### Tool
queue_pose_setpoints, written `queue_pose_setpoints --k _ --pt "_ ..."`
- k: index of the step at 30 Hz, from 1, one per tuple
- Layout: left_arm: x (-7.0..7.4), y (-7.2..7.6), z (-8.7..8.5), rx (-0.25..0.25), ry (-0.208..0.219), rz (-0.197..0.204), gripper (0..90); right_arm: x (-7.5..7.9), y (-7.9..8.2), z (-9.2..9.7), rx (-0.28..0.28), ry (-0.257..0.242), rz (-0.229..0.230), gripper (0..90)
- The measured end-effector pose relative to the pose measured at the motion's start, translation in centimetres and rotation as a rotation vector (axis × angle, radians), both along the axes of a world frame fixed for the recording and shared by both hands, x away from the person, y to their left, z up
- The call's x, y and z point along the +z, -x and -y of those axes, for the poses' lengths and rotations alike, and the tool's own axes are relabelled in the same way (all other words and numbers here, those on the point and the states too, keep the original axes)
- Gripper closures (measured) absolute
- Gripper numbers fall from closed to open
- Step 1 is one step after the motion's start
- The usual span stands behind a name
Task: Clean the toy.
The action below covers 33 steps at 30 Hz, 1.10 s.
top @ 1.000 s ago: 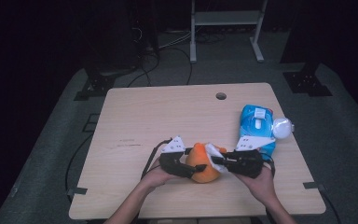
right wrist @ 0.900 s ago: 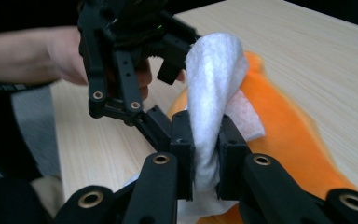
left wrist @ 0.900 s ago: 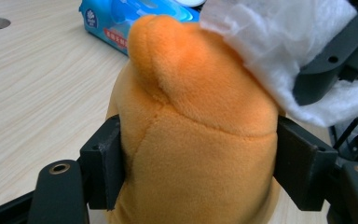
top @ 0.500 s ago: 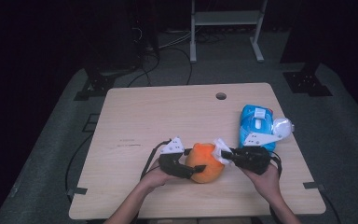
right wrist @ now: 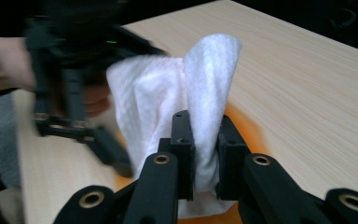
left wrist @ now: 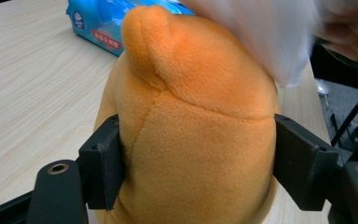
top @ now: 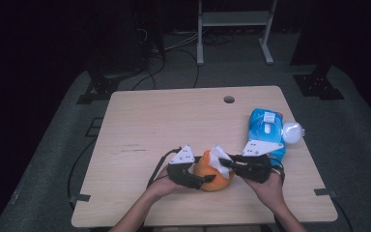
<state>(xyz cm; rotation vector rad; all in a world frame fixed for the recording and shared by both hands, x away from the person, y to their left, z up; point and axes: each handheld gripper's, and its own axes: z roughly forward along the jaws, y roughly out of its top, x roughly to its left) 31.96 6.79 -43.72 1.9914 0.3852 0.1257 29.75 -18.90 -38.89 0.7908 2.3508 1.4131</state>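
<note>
Orange plush (top: 212, 175) near front edge of table (top: 140, 121), between the two grippers. Left gripper (top: 193, 180) clamped on plush: jaws about half apart, pads pressed into both flanks in left gripper view (left wrist: 196, 140), fabric bulging between them. Likely held that way to keep plush from sliding or tipping while wiped. Left hand (top: 162, 186) low behind gripper, on table level.

Right gripper (top: 224, 163) pinched nearly fully closed on white wipe (top: 218, 157); in right gripper view wipe (right wrist: 186, 112) bunched and standing up out of jaws, free end fanned forward. Wipe lying against top of plush, right side, seen as white blur at upper right in left gripper view (left wrist: 270, 32). Grip on one end probably leaves loose part free to rub fabric. Right hand (top: 270, 186) angled in from right.

Step judged: wiping plush top, one gripper as holder, other as wiper.

Containers: blue wipe pack (top: 266, 130) flat on table right of grippers, well clear of plush, white flap on top looks shut; contents hidden. Pack corner also visible behind plush (left wrist: 98, 28). Small white round thing (top: 292, 131) touching pack's right side, kind unclear. Hole (top: 229, 99) in table far side, nothing in it.
</note>
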Motion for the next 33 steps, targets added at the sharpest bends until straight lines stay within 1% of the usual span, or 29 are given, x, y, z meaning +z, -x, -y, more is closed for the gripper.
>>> queue_pose_setpoints --k 1,2,3,4,5,6,8,9,10,12,14,16,17,19,20,21,23,24,25,27,28,30,31,32,33 --pt "0.0 0.1 0.0 -0.007 -0.004 0.006 26.5 -0.1 -0.2 0.4 -0.018 0.003 -0.001 79.7" --pt "0.0 0.1 -0.1 -0.011 -0.006 0.009 26.4 -0.3 -0.5 0.9 -0.034 0.008 -0.017 79.6" --pt "0.0 0.2 -0.1 -0.017 -0.005 0.011 26.1 -0.6 -0.7 1.4 -0.035 -0.006 -0.042 79.6" --pt "0.0 0.2 -0.1 -0.027 -0.005 0.012 25.0 -0.8 -0.7 1.6 -0.030 -0.015 -0.054 79.6" --pt "0.2 0.1 0.0 -0.036 -0.006 0.010 21.8 -0.9 -0.6 1.6 -0.025 -0.008 -0.054 79.5" --pt "0.3 0.1 -0.1 -0.041 -0.006 0.008 18.6 -0.9 -0.4 1.4 -0.018 0.004 -0.045 79.5" --pt "0.7 -0.1 -0.3 -0.037 0.016 -0.002 13.0 -0.9 0.0 1.1 -0.005 0.024 -0.025 79.5" --pt "0.8 -0.2 -0.5 -0.036 0.027 -0.005 12.3 -0.8 0.1 1.0 0.001 0.027 -0.024 79.6" --pt "0.8 -0.2 -0.5 -0.039 0.022 -0.003 12.8 -0.8 0.1 0.9 0.008 0.026 -0.023 79.5" --pt "0.7 0.0 -0.4 -0.050 0.015 0.005 18.6 -0.6 0.2 0.7 0.014 0.025 -0.020 79.5" --pt "0.7 0.2 -0.2 -0.047 0.007 0.008 23.0 -0.3 0.5 0.4 0.027 0.027 -0.004 79.6" --pt "0.7 0.6 0.3 -0.045 -0.001 0.020 24.7 0.0 0.9 -0.2 0.050 0.022 0.014 79.5" --pt "0.6 0.8 0.6 -0.052 -0.008 0.024 25.0 0.2 1.3 -0.6 0.078 0.013 0.024 79.5" --pt "0.4 1.2 0.9 -0.077 -0.023 0.052 26.0 0.5 1.9 -1.5 0.116 0.020 0.043 79.5" --pt "0.4 1.3 1.0 -0.085 -0.026 0.059 26.3 0.6 2.0 -1.8 0.127 0.021 0.044 79.5" --pt "0.3 1.4 1.0 -0.082 -0.028 0.061 26.5 0.6 2.0 -1.9 0.131 0.021 0.046 79.6" --pt "0.2 1.3 0.9 -0.079 -0.021 0.056 27.5 0.6 1.8 -1.6 0.120 0.021 0.035 79.6" --pt "0.2 1.2 0.8 -0.078 -0.019 0.052 27.9 0.5 1.5 -1.3 0.108 0.009 0.020 79.6" --pt "0.1 1.2 0.8 -0.079 -0.011 0.049 27.9 0.4 1.2 -0.9 0.092 -0.002 0.011 79.6" --pt "0.1 1.2 0.7 -0.084 -0.014 0.052 27.8 0.1 0.7 0.0 0.046 0.008 0.004 79.5" --pt "0.1 1.2 0.7 -0.087 -0.012 0.050 27.5 -0.1 0.6 0.4 0.035 0.008 -0.005 79.5" --pt "0.3 1.1 0.7 -0.106 -0.003 0.039 23.3 -0.5 0.5 0.8 0.035 0.002 -0.025 79.5" --pt "0.4 1.0 0.7 -0.112 0.001 0.034 18.8 -0.5 0.5 0.8 0.038 0.004 -0.027 79.5" --pt "0.6 0.9 0.6 -0.108 0.016 0.029 16.2 -0.5 0.6 0.6 0.046 0.007 -0.025 79.5" --pt "0.7 0.8 0.6 -0.105 0.022 0.026 13.6 -0.5 0.7 0.4 0.059 0.005 -0.023 79.5"
